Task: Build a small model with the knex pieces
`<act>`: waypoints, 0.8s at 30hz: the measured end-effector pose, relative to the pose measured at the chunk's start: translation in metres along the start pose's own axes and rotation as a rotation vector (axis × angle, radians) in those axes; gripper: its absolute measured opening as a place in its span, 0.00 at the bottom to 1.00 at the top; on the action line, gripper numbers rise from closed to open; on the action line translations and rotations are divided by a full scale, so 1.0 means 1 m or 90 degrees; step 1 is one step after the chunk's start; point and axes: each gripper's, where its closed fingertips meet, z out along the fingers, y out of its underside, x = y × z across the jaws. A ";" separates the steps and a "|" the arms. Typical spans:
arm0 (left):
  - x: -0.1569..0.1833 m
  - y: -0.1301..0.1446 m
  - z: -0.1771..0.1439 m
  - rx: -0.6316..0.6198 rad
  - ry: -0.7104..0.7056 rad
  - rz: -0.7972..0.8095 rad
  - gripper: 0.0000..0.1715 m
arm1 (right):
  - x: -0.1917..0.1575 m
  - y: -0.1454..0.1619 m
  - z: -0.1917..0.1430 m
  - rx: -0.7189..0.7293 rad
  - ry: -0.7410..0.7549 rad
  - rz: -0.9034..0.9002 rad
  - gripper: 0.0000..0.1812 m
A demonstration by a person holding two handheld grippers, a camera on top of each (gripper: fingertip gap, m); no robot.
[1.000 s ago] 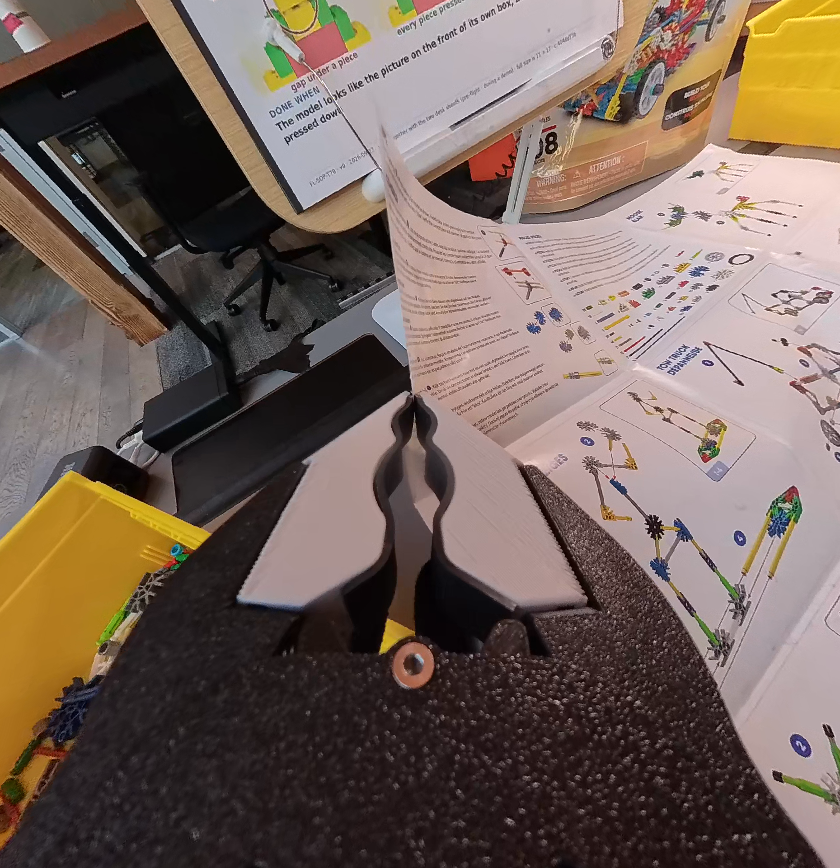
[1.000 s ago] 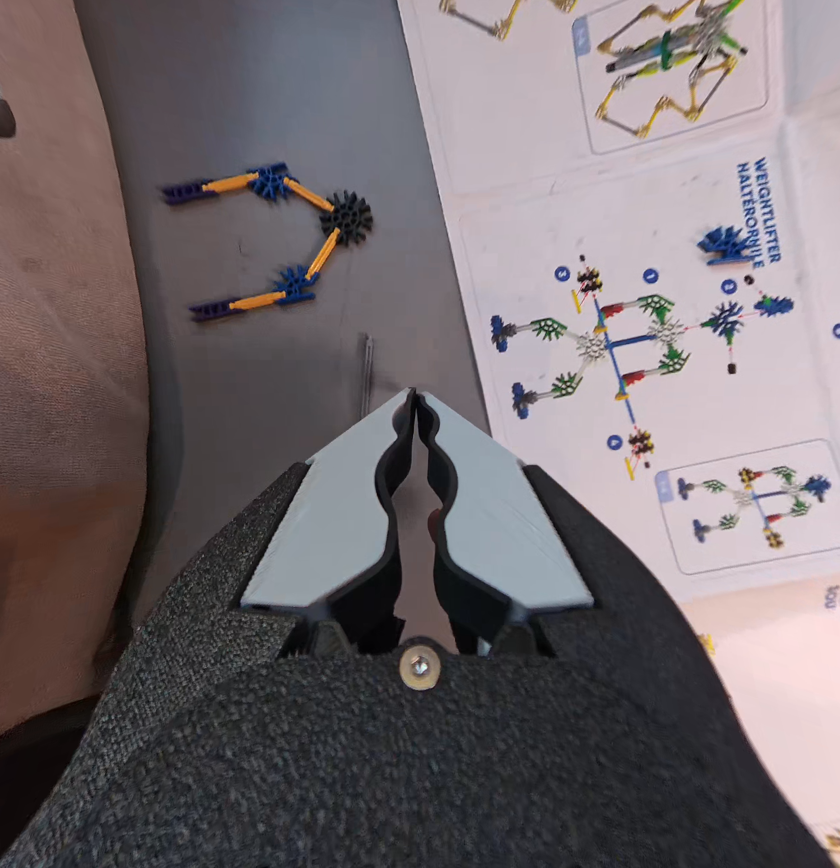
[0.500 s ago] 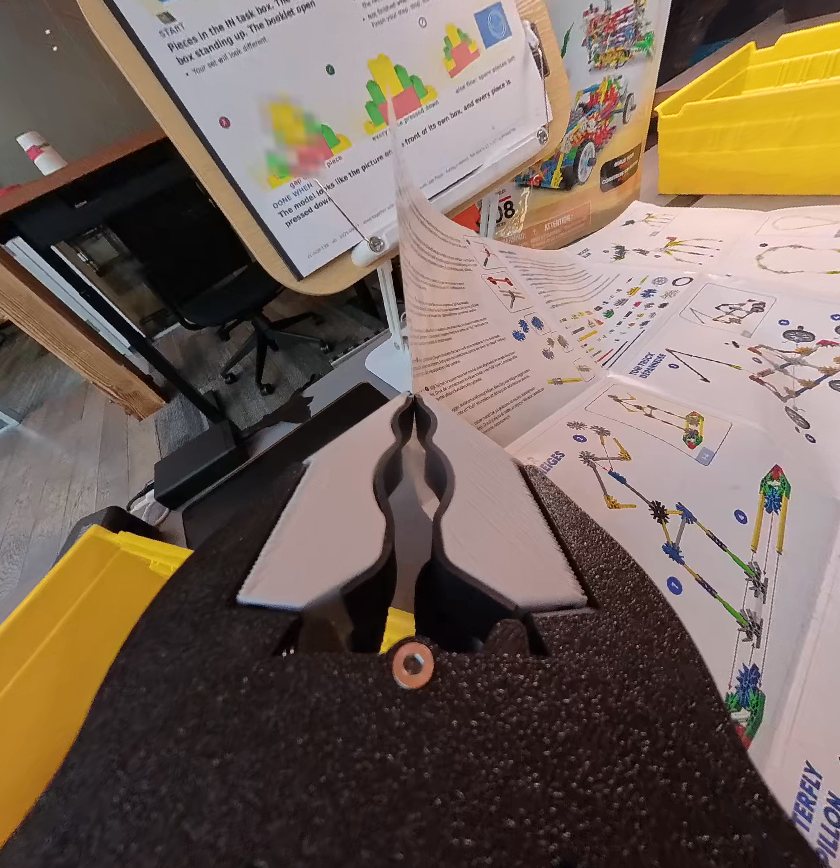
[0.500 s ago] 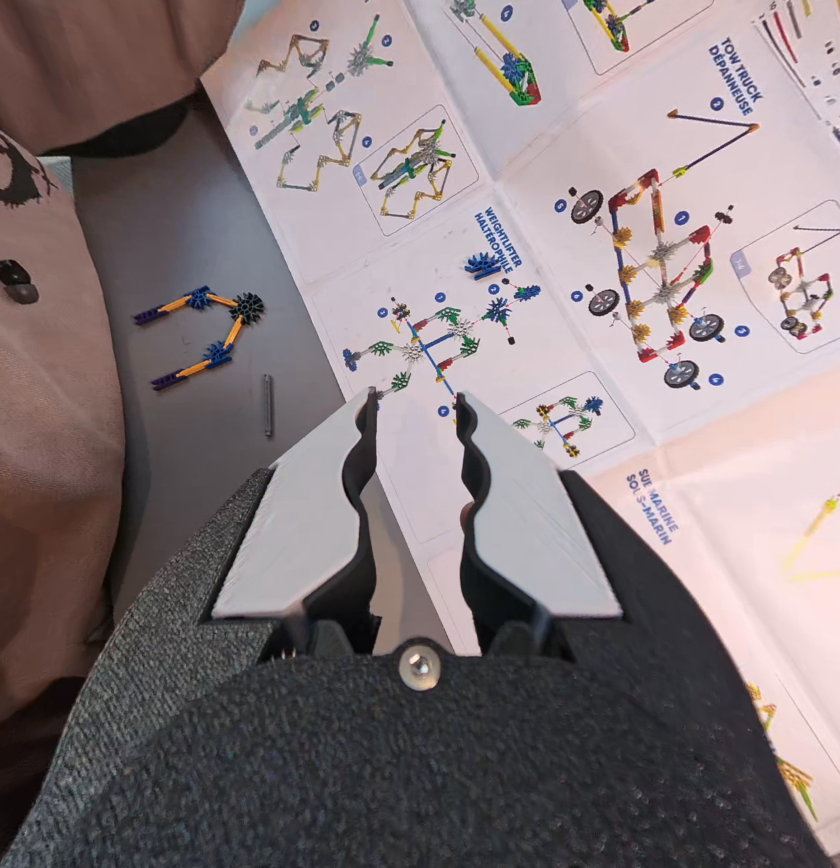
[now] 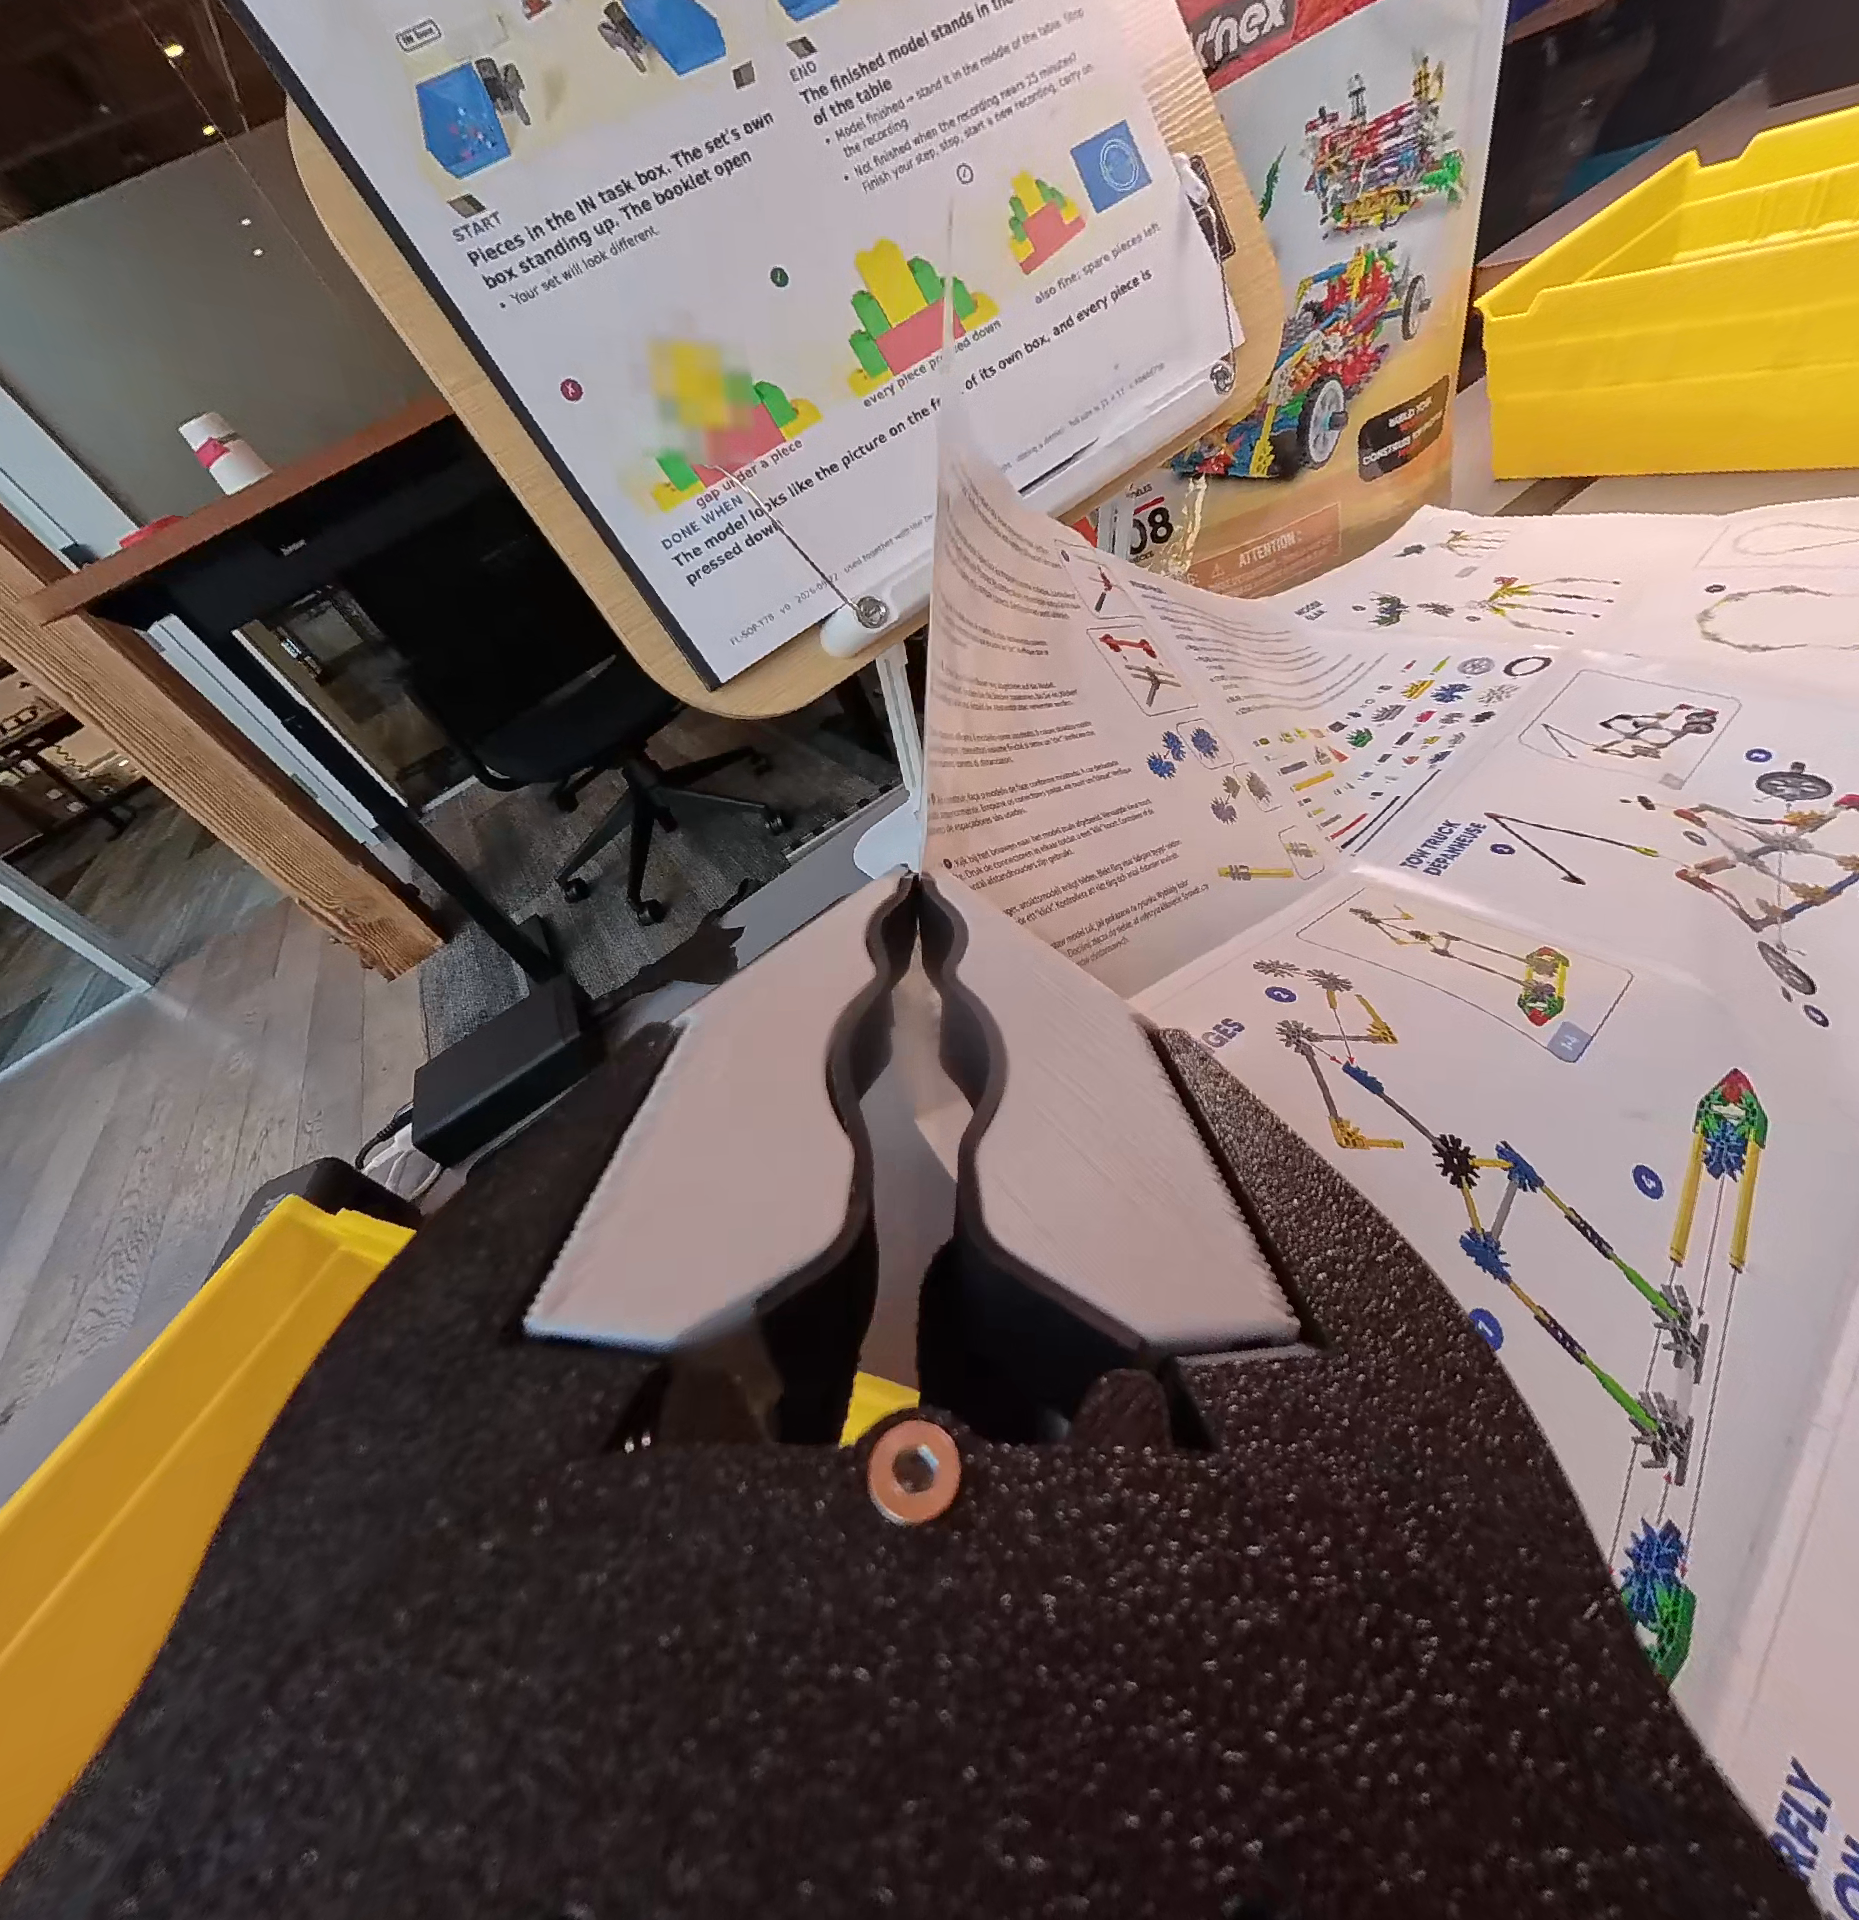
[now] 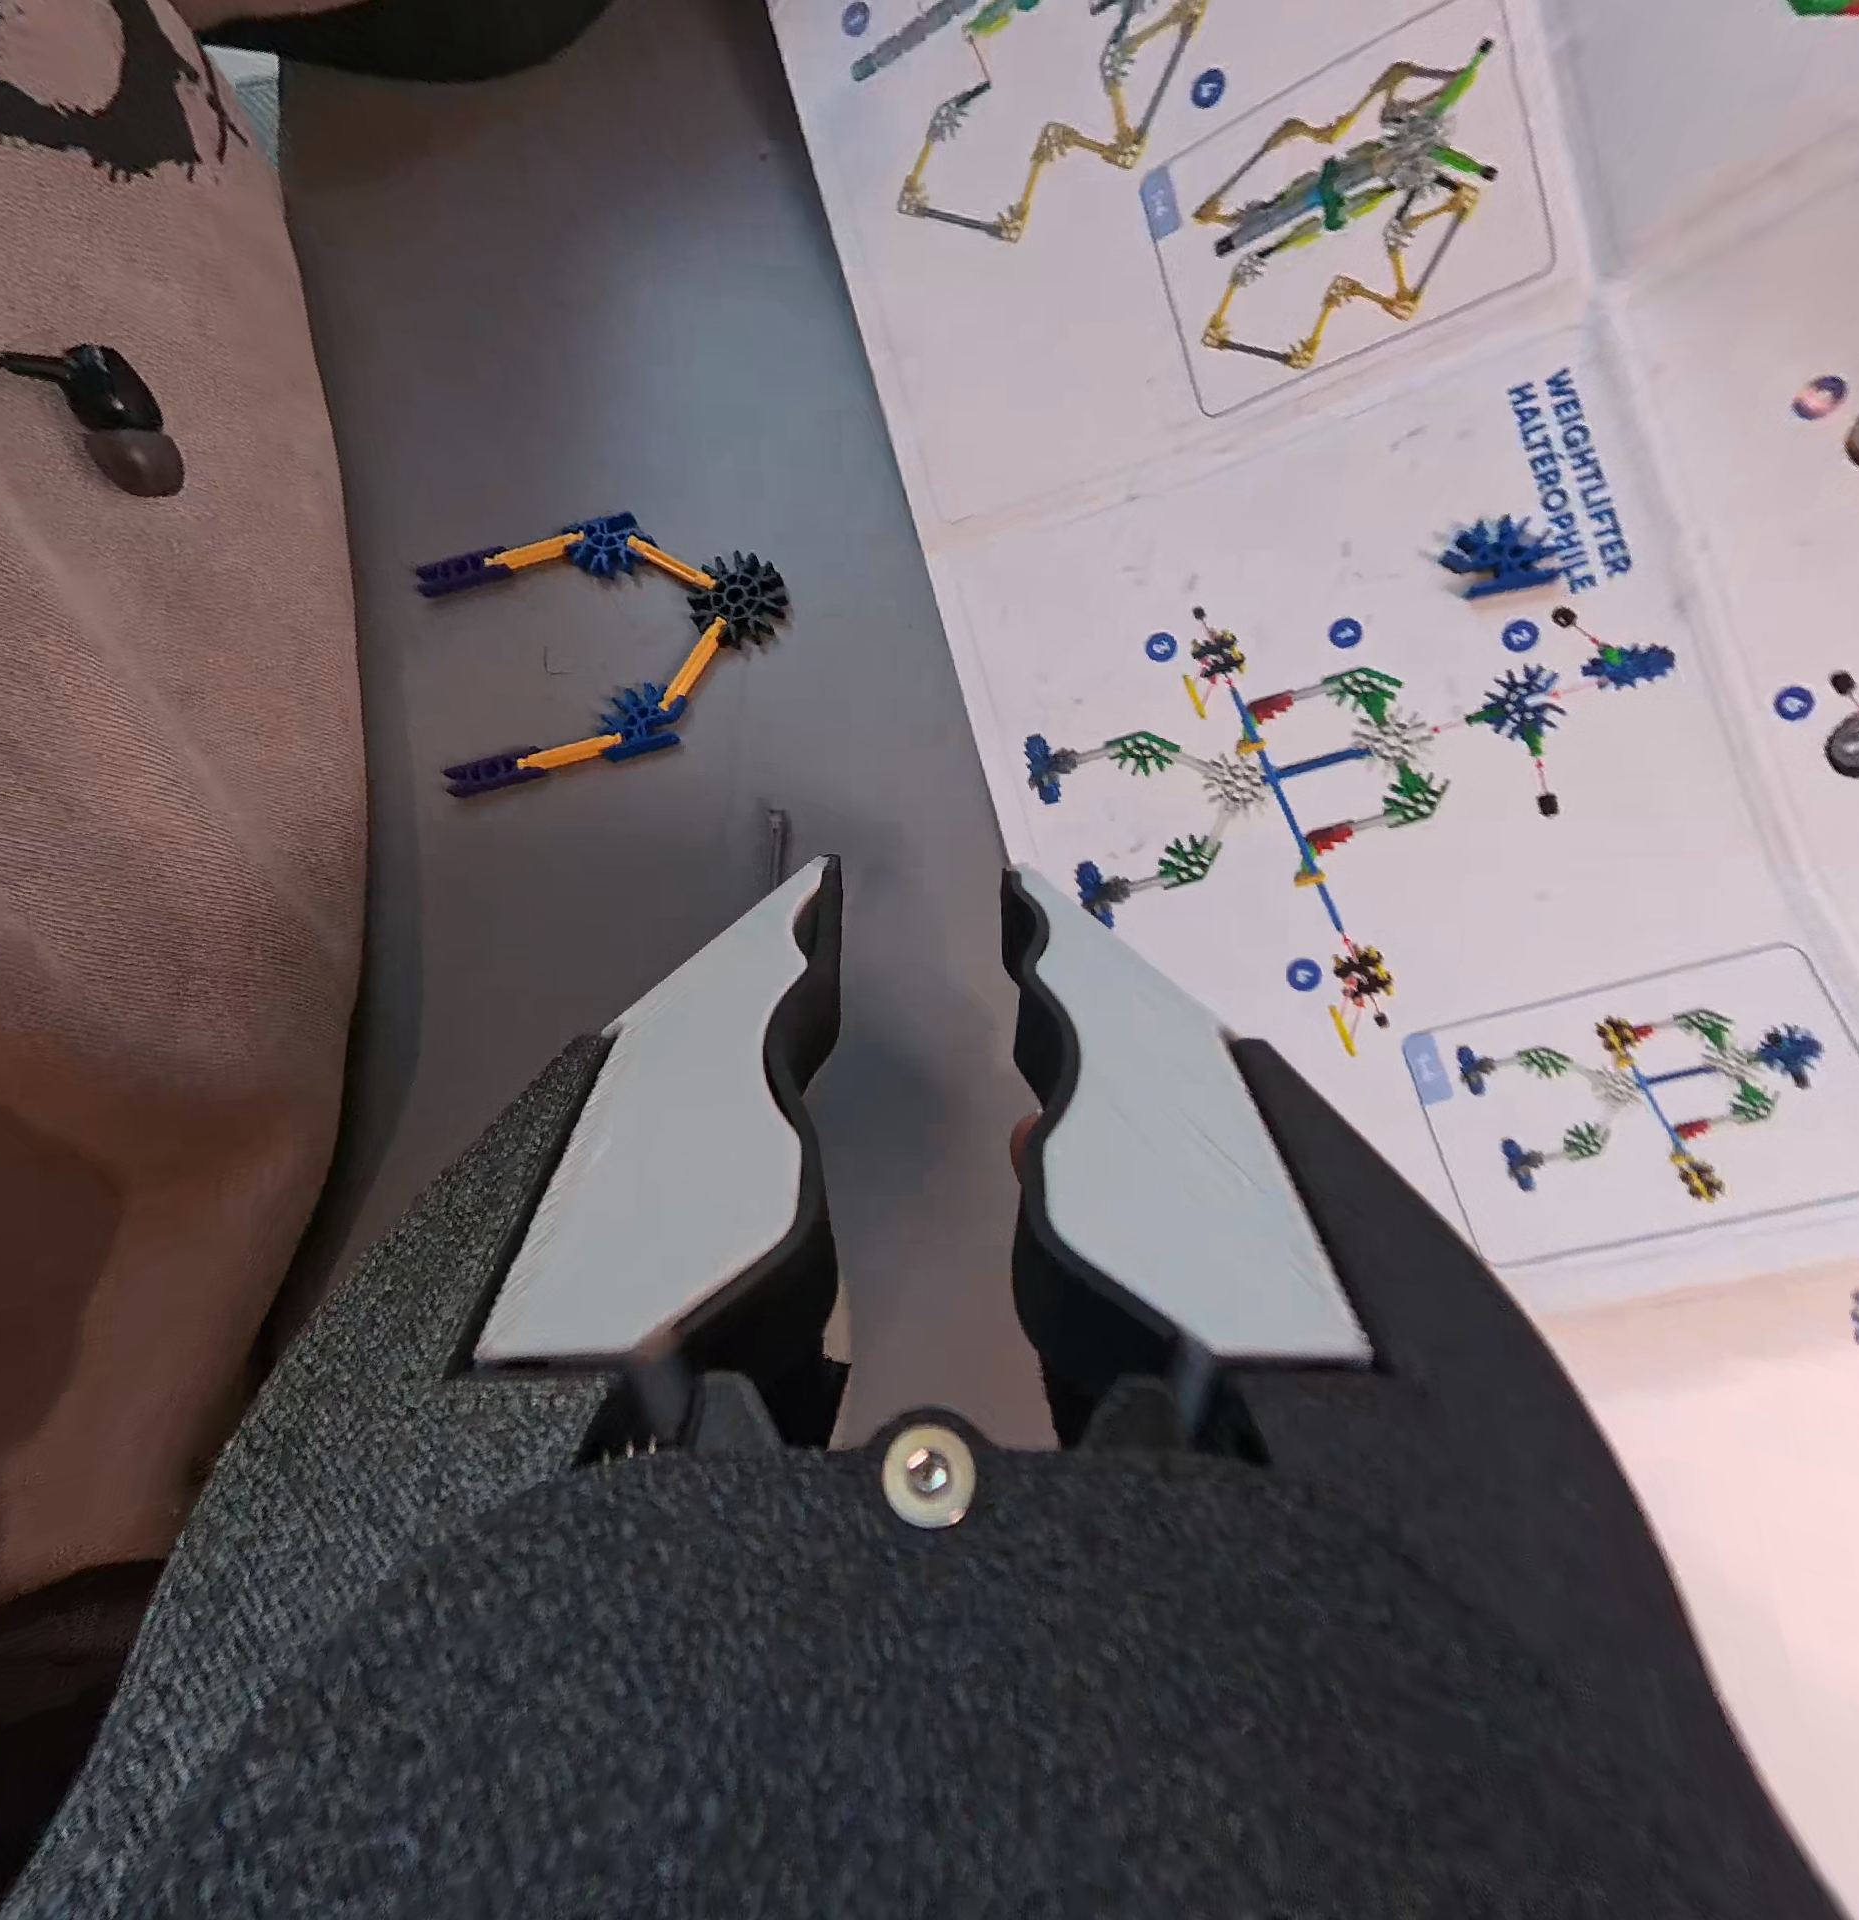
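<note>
My left gripper is shut on the left edge of a large white instruction sheet. That edge curls upright above the tips, and the rest lies flat to the right. My right gripper is open and empty, low over the dark grey table, beside the sheet's edge. A thin grey rod lies just past its left fingertip. A small build of blue connectors, yellow rods and a black connector lies farther ahead on the left. A loose blue connector rests on the sheet.
A yellow bin sits at the lower left of the left gripper. Stacked yellow bins stand at the back right. A wooden board with a printed page and a toy box stand behind the sheet. A person's clothing borders the table. Across from one pair of fingers to the other is roughly 40 cm. The black connector is about 9 cm from my right fingertips and 40 cm from my left.
My right gripper opened, rose, then came back down near the grey rod. My left gripper stayed shut on the sheet's edge and tilted up, so the bin's contents left view.
</note>
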 end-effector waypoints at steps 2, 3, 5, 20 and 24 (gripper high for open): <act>0.001 -0.002 0.000 0.004 -0.002 0.002 0.00 | -0.011 -0.002 0.009 -0.019 -0.018 -0.024 0.16; 0.002 -0.003 0.000 0.006 -0.003 0.003 0.00 | -0.015 0.000 0.014 -0.037 -0.023 -0.037 0.16; 0.002 -0.005 0.000 0.008 -0.005 0.007 0.00 | -0.021 0.003 0.019 -0.067 -0.026 -0.063 0.15; 0.002 -0.009 0.000 0.017 -0.009 0.010 0.00 | 0.044 -0.036 0.003 0.068 0.109 0.014 0.13; 0.005 -0.011 0.000 0.021 -0.006 0.014 0.00 | 0.098 -0.052 0.019 0.084 0.187 0.035 0.17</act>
